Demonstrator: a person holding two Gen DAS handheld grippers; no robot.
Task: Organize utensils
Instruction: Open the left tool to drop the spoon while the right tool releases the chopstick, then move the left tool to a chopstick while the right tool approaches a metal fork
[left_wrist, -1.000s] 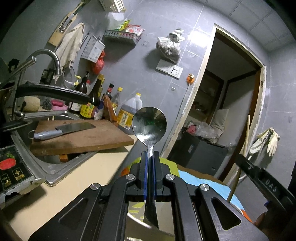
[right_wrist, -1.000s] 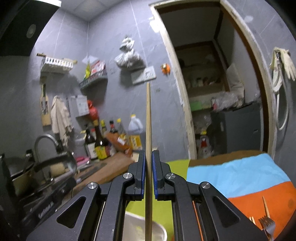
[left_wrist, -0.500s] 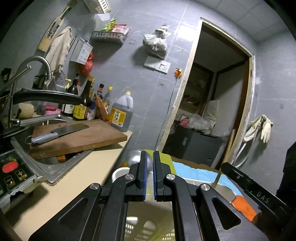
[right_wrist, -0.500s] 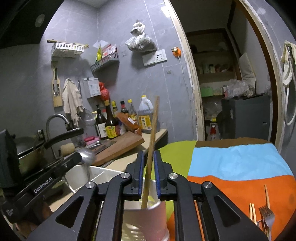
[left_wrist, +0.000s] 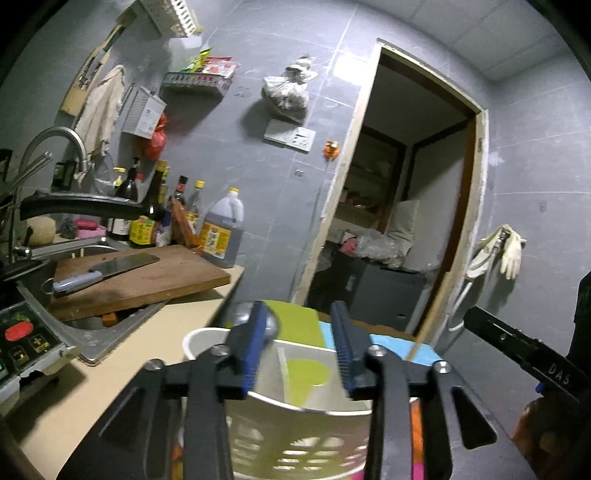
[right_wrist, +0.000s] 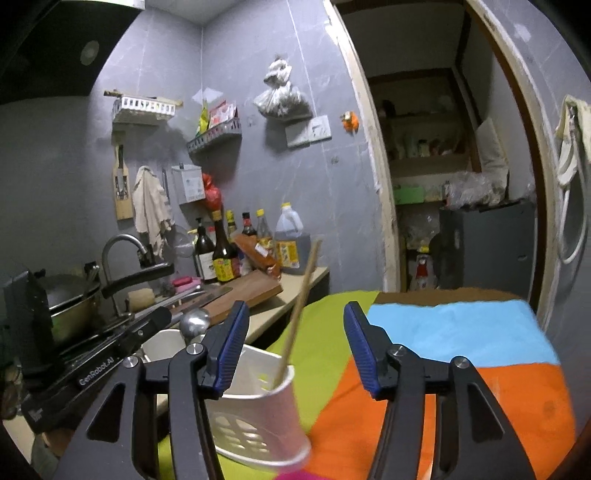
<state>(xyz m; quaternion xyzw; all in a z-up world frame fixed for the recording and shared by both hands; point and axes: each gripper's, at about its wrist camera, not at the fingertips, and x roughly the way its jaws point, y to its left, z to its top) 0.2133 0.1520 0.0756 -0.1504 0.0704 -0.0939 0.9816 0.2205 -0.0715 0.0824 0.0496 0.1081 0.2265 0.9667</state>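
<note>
Leaning in the holder (right_wrist: 258, 410), the chopstick (right_wrist: 300, 314) stands between the opening right tool (right_wrist: 293, 347).

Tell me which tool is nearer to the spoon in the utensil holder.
Left. The left tool straddles the holder with the spoon bowl against its left pad, jaws opening. The right tool sits further right around the chopstick, jaws opening too.

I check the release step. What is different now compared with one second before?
Both were let go: the left gripper, opening, dropped the spoon and the right gripper, opening, the chopstick into the utensil holder. Cutting board and knife stayed.
</note>
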